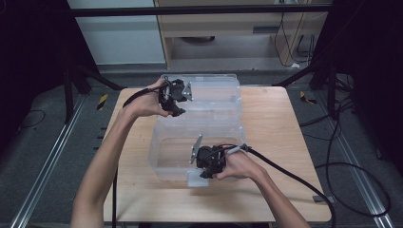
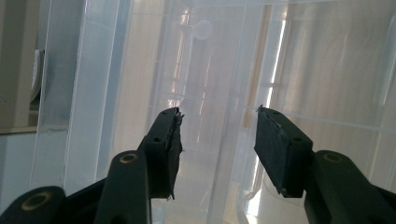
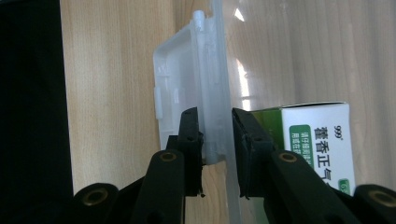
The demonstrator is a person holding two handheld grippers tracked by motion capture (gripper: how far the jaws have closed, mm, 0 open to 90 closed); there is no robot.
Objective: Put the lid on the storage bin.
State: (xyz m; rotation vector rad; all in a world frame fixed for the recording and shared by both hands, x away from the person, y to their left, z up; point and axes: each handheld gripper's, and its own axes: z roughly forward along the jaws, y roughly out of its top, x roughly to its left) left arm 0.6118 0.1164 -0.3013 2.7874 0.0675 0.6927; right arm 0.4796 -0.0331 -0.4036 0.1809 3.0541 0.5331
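A clear plastic bin (image 1: 164, 154) stands on the wooden table, its clear lid (image 1: 216, 92) folded back behind it. My right gripper (image 1: 207, 174) (image 3: 215, 125) is at the bin's near wall (image 3: 215, 93), jaws shut on the wall and rim beside the white latch flap (image 3: 175, 84) (image 1: 196, 179). Inside the bin, just past that wall, lies a white and green medicine box (image 3: 317, 140). My left gripper (image 1: 177, 112) (image 2: 217, 126) is at the lid's near left corner, open, with clear lid plastic (image 2: 224, 70) just beyond its pads.
The table (image 1: 285, 142) has bare wood to the right of the bin and along its near edge. Black cables trail from both grippers, one across the table's right front corner (image 1: 294, 180). Black frame struts (image 1: 95, 76) stand beside the table's far corners.
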